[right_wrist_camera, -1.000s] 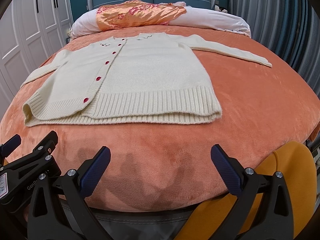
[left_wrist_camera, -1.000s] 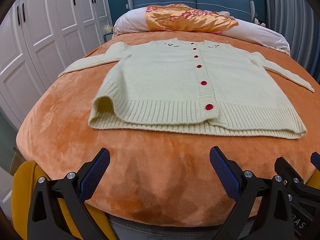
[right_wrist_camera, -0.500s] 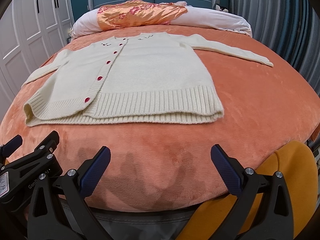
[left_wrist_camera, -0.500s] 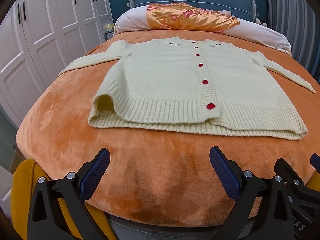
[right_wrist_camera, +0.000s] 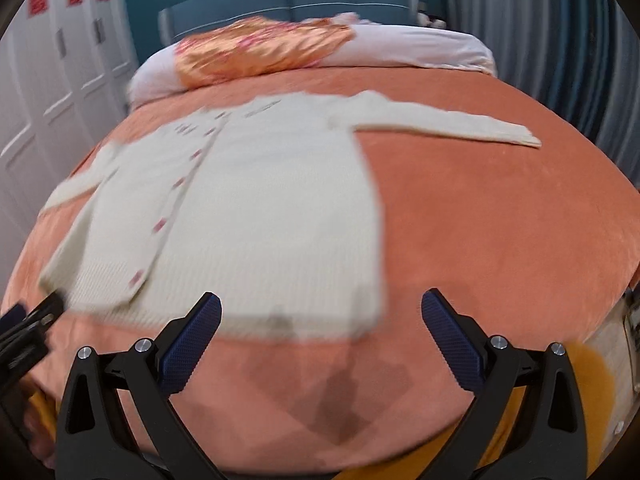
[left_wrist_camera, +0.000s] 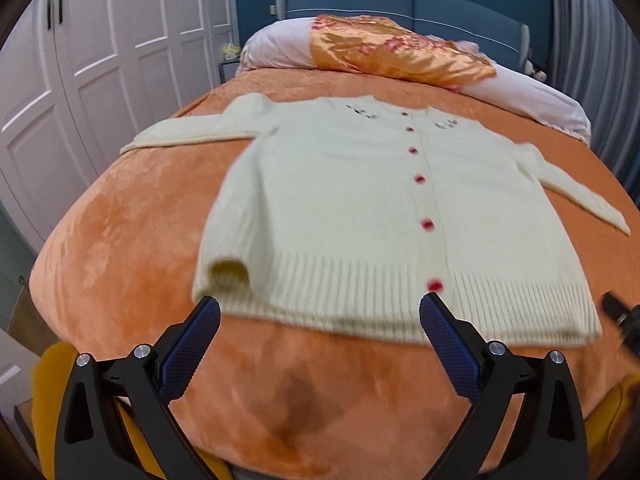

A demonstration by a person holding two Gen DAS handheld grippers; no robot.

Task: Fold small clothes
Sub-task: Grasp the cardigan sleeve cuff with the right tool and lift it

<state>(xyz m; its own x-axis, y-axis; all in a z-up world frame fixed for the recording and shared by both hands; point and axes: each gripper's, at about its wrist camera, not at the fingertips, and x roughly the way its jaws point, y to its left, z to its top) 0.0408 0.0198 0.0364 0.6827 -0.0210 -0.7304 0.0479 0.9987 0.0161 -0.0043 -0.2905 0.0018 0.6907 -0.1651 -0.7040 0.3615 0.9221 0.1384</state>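
A cream knitted cardigan with red buttons lies flat and face up on the orange bedspread, sleeves spread to both sides. It also shows in the right wrist view, blurred. My left gripper is open and empty, just in front of the ribbed hem, left of the bottom button. My right gripper is open and empty, in front of the hem's right part. The tip of the right gripper shows at the left view's right edge.
A white pillow and an orange satin cover lie at the head of the bed before a blue headboard. White wardrobe doors stand on the left. Grey curtains hang on the right.
Both grippers have moved forward toward the cardigan's hem and risen, so the cardigan looks nearer and larger. Both stay open. The cardigan has not moved.
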